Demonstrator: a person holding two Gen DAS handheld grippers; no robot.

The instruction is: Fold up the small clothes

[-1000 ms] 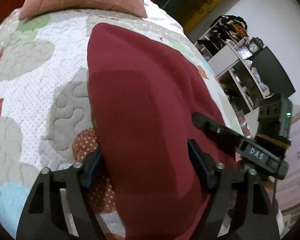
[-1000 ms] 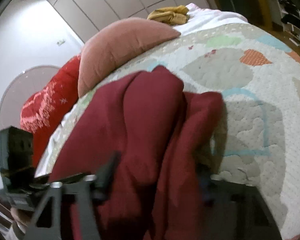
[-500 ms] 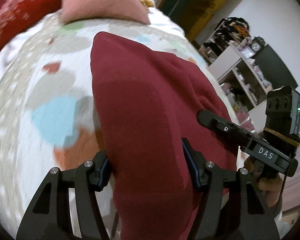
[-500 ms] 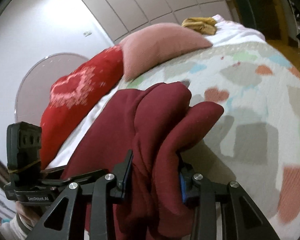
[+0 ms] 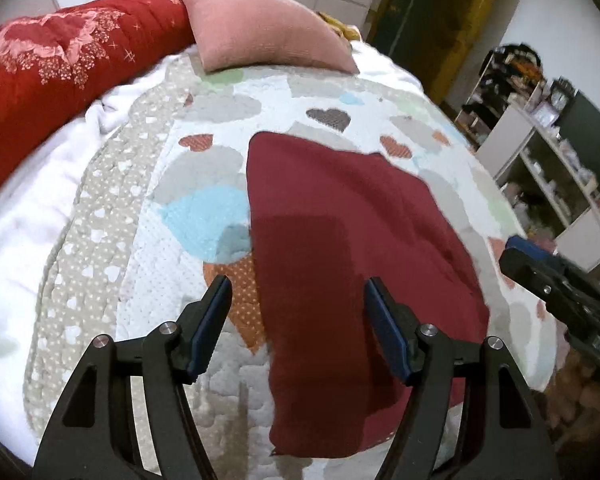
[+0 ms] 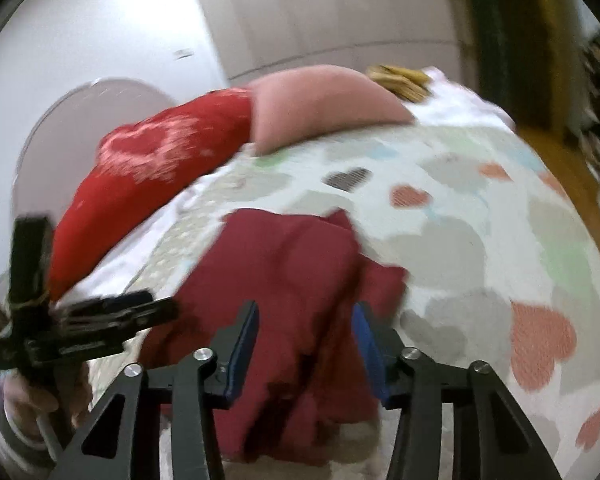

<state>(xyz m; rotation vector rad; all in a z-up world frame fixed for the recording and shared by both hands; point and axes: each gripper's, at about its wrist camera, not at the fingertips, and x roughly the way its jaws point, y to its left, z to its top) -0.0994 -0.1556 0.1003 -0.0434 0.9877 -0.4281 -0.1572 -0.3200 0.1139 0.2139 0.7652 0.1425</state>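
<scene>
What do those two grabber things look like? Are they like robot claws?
Sort of! The left gripper and right gripper look alike: black plastic frames with cut-out holes, silver screws at the joints, and two fingers lined with blue pads. A boxy black block sits on top of each. The person's hand holds the handle, with a light cuff at the wrist.

Left gripper (image 5: 298, 320) low centre of its frame, jaws apart, just been opening, pads clear of cloth. Right gripper (image 6: 306, 344) low centre, jaws apart, just been opening, nothing pinched. Hand (image 6: 28, 404) lower left.
</scene>
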